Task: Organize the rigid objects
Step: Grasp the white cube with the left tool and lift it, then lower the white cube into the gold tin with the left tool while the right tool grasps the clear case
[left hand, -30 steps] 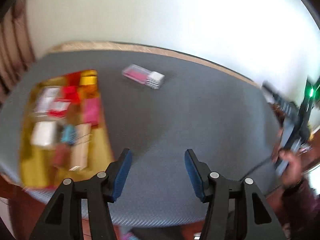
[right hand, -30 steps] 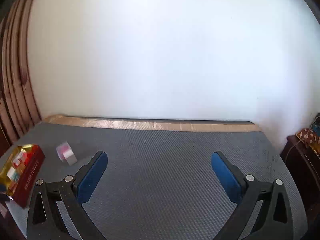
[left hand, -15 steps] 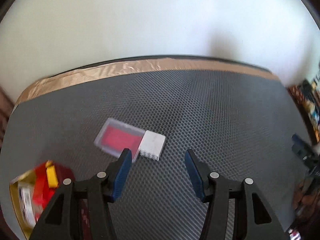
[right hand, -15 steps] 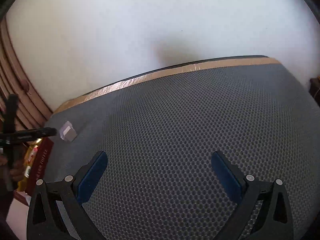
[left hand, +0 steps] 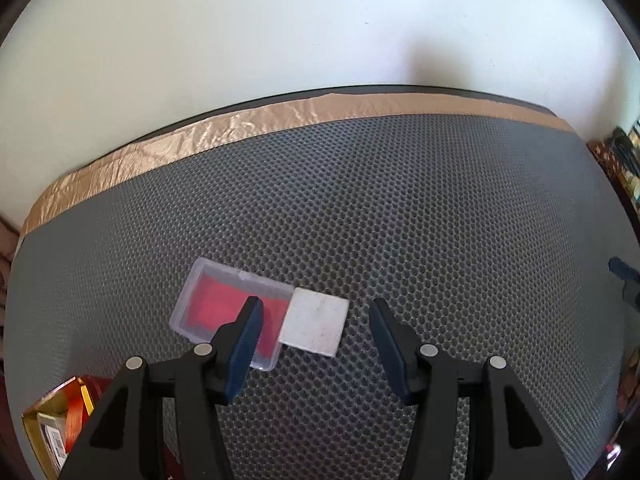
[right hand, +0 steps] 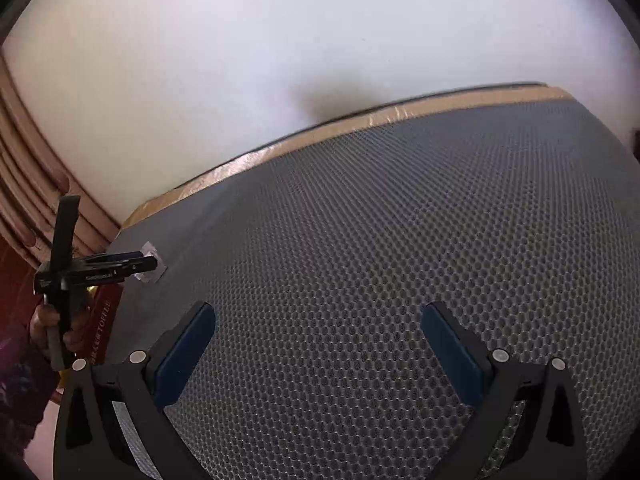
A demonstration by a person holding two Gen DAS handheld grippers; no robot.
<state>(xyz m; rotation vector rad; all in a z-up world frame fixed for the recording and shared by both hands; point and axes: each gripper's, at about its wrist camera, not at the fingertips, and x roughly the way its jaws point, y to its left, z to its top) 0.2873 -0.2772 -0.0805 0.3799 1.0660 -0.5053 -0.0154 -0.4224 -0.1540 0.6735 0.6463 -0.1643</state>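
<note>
A: Where do the pieces sit?

B: On the grey honeycomb mat of the desk [left hand: 400,208]. A clear plastic case [left hand: 230,312] with a red insert lies flat, and a small white tile [left hand: 314,326] lies touching its right edge. A gold and red box [left hand: 52,428] of sorted things stands at the near-left corner.

A: How would they handle?

B: Both look light and rigid. The case is probably slick and a bit brittle, so I'd pinch it across its short sides, not squeeze hard. The tile is thin and flat on the mat, so the pads would need to catch its opposite edges low down.

A: And the left hand-held gripper [left hand: 316,330]?

B: Pointing steeply down above them, jaws parted to a middling width, holding nothing. The tile lies between its fingers; the left finger overlaps the case in view, though contact can't be judged.

A: The right hand-held gripper [right hand: 316,340]?

B: Spread wide and empty above bare mat, well apart from the pieces.
</note>
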